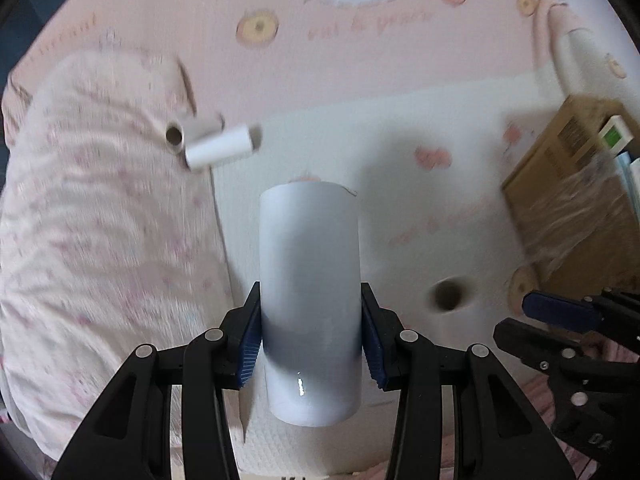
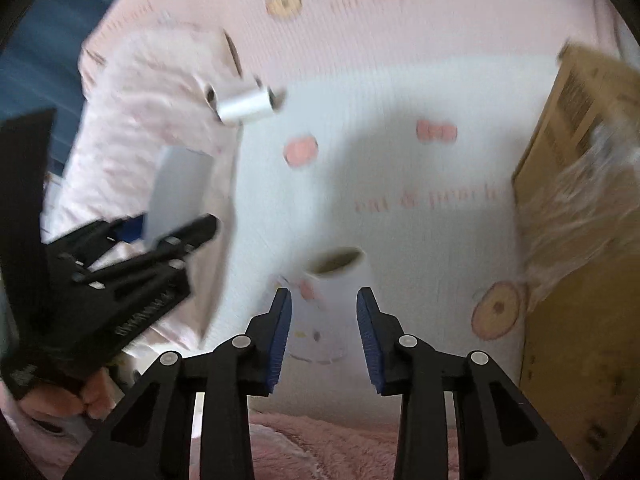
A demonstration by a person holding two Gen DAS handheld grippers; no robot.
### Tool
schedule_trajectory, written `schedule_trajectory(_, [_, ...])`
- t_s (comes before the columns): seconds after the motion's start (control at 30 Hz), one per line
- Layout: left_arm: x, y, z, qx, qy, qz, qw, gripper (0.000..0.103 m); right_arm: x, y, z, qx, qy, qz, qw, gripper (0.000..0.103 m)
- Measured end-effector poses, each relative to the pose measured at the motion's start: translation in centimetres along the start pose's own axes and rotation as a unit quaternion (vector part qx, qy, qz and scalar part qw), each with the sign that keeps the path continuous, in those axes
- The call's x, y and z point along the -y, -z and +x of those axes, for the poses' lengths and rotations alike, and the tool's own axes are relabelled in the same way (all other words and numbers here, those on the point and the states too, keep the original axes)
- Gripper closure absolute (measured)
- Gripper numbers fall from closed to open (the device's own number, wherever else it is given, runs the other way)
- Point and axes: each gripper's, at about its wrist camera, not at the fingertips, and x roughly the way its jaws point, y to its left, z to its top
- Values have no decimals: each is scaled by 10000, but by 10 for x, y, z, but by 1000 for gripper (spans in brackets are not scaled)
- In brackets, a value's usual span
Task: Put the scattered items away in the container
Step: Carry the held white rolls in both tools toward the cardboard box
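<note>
- Left gripper (image 1: 310, 340): I have its blue ribbed pads pressed on both sides of a smooth white cylindrical roll (image 1: 310, 300), gripped across the middle, presumably so it balances; the roll points away from the camera and seems lifted off the bedding, though motion blur makes that uncertain.
- Right gripper (image 2: 324, 332): fingers parted at a moderate width and holding nothing. A white roll with a dark hollow core (image 2: 334, 276) stands just beyond the tips, core upward, on the white patterned sheet (image 2: 400, 216). I judge this the next pick, the gap being roughly matched to it.
- Brown cardboard box partly wrapped in clear plastic film (image 2: 576, 184): at the sheet's right edge, near both grippers. I take it for the container; the left view shows small packets already inside its top.
- Two small white tubes (image 1: 212, 142): lying crossed at the sheet's far-left edge, touching, against a pink-flowered folded quilt (image 1: 100, 220). Not yet collected.
- Pink cartoon-cat bedding (image 1: 360, 20): carries everything listed.
- Risk, as I judge it: the smooth roll could slip between the pads when tilted over the box.
</note>
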Motion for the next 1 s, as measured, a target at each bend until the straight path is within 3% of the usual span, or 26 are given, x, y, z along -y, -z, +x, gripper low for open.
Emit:
schedule_trajectory(0.1, [7, -15, -12, 247, 109, 127, 9996, 56, 2, -9, -22, 332, 145, -88, 9993, 76])
schedule_trajectory(0.3, [15, -24, -16, 353, 190, 220, 9990, 56, 34, -4, -47, 298, -118, 212, 9993, 76])
schedule_trajectory(0.4, [15, -21, -14, 280, 281, 212, 9990, 56, 40, -2, -33, 168, -226, 257, 9993, 74])
schedule_trajectory(0.53, [10, -20, -12, 200, 408, 127, 9989, 56, 41, -4, 8, -148, -176, 259, 9994, 36])
schedule_trajectory(0.77, [-12, -24, -18, 307, 469, -25, 9984, 55, 30, -10, 97, -716, 39, 5, 9974, 38])
schedule_trajectory(0.87, [-28, -27, -19, 338, 414, -147, 9985, 55, 25, -12, 130, -886, 320, -163, 9954, 51])
schedule_trajectory(1.0, [-44, -31, -15, 287, 206, -263, 9990, 56, 18, -9, 165, -1121, 622, -361, 9911, 58])
